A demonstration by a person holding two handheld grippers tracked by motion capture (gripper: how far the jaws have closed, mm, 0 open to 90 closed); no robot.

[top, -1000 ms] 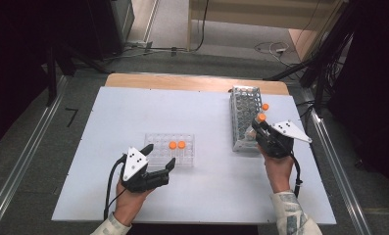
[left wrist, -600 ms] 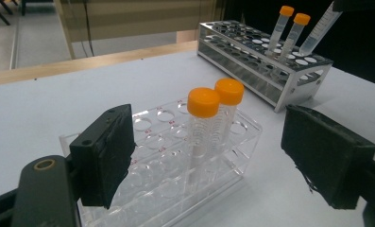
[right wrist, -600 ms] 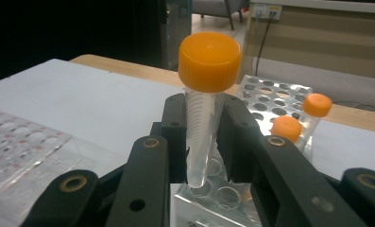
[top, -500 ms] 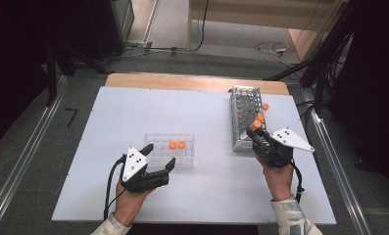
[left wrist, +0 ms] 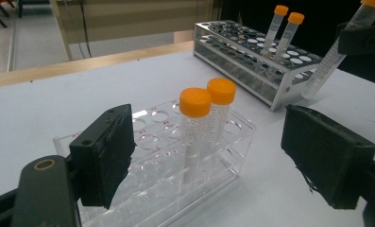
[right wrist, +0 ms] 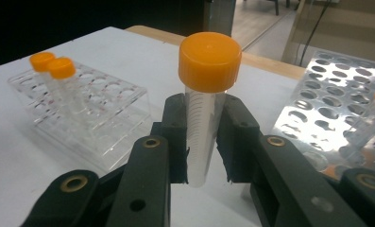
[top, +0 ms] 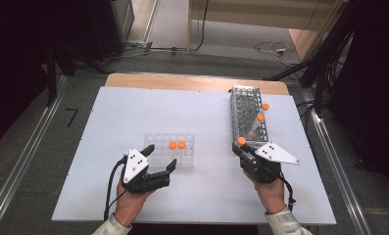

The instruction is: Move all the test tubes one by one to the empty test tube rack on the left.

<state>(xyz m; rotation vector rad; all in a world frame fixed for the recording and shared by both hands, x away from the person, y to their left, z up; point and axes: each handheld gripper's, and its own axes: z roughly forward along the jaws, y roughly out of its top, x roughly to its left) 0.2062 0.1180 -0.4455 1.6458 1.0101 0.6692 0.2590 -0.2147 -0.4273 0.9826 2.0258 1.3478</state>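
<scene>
Clearly the tube (right wrist: 201, 132), light, stiff, slick plastic, is clamped below its orange cap in the right gripper (right wrist: 203, 142), just right of the clear rack (top: 171, 149). Left gripper (top: 158, 157) fingers stand apart, near that rack.

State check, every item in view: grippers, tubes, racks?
left gripper: open, jaws either side of the clear rack's near end, not touching it
right gripper: shut on held tube
held tube: capped, upright, off the table
clear rack: flat on table, two capped tubes standing in it
metal rack: on table, two capped tubes left in it, tilted
</scene>
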